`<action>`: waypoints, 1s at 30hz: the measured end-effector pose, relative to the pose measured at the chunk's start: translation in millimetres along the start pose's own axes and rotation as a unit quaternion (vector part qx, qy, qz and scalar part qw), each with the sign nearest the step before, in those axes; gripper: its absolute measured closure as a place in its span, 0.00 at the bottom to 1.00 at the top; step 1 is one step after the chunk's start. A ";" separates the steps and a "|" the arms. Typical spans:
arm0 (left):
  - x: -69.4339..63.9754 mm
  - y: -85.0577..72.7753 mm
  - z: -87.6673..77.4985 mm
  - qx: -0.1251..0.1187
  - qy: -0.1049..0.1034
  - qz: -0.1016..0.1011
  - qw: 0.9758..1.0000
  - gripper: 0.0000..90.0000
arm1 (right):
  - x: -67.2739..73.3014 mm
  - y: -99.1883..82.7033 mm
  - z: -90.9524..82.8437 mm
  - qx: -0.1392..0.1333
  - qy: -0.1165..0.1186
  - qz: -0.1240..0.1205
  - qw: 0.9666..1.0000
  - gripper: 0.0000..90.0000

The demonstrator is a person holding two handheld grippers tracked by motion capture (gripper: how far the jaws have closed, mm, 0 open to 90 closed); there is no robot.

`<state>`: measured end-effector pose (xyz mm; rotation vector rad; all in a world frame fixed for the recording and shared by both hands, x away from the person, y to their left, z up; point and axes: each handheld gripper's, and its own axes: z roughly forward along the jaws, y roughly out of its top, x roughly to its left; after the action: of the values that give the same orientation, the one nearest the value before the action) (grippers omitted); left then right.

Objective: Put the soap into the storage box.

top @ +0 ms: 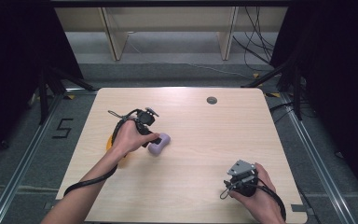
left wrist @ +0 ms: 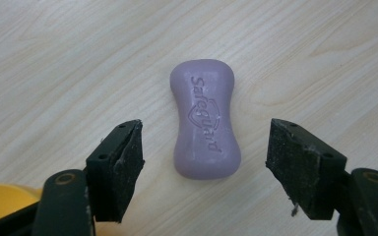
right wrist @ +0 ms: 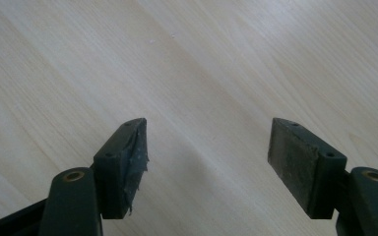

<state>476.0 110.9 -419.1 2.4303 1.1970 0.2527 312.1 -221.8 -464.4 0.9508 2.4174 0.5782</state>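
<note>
Left gripper (left wrist: 204,152) jaws stand wide around the purple soap (left wrist: 205,118), untouched, mid-counter (top: 191,177); right gripper (right wrist: 206,157) jaws wide over bare wood near the front edge.

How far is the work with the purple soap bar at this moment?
Done: the left gripper is lined up over the purple, waisted soap bar, its black jaws open on either side and not touching it. In hand: the approach to the bar, which lies flat on the light wooden table. Left: closing on the bar and lifting it. The right gripper rests open over bare wood.
</note>
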 end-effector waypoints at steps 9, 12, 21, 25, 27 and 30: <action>-6.9 17.4 15.0 0.029 0.003 0.006 1.000 0.33 | -0.1 -0.1 -0.1 0.000 0.000 -0.001 1.000 0.36; -8.1 21.0 22.0 0.048 0.008 0.003 0.999 0.34 | 0.0 -0.1 -0.2 0.001 0.001 -0.001 1.000 0.36; -9.2 25.0 42.6 0.096 0.009 -0.016 0.995 0.38 | 0.1 -0.1 -0.1 0.001 0.002 0.000 1.000 0.36; -9.3 25.2 51.1 0.090 0.008 -0.028 0.996 0.39 | -0.2 -0.3 -0.2 0.001 0.003 0.000 1.000 0.36; -8.9 25.8 53.8 0.088 0.009 -0.032 0.996 0.39 | -0.4 -0.5 0.2 0.000 0.003 -0.001 1.000 0.36; -7.8 26.8 58.8 0.091 0.009 -0.034 0.995 0.41 | 0.2 -0.2 0.3 0.002 0.004 0.003 1.000 0.36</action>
<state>510.2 73.3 -459.7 2.5390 1.3623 0.1498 312.0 -221.8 -464.8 0.9602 2.4251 0.5809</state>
